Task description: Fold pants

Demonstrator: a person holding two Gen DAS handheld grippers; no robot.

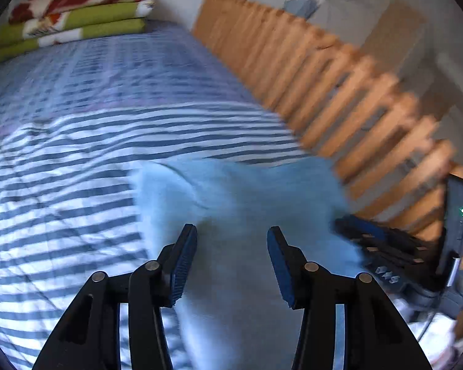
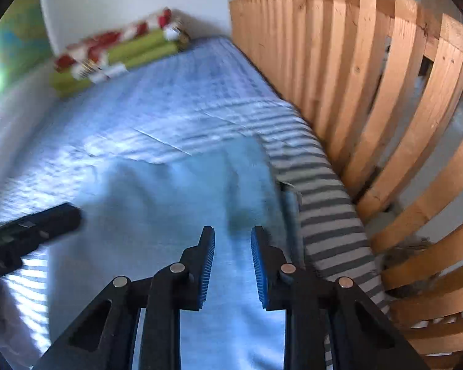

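Light blue pants lie spread on the striped bed cover, blurred by motion. My left gripper hovers open over the pants, nothing between its blue pads. The right gripper's body shows at the right edge of the left wrist view. In the right wrist view the pants fill the middle, their right edge near the bed's side. My right gripper is open above them, jaws set apart with only cloth below. The left gripper appears as a dark bar at the left.
A slatted wooden rail runs along the bed's right side. Folded green and red-white blankets are stacked at the bed's far end against the wall. The striped cover stretches bare beyond the pants.
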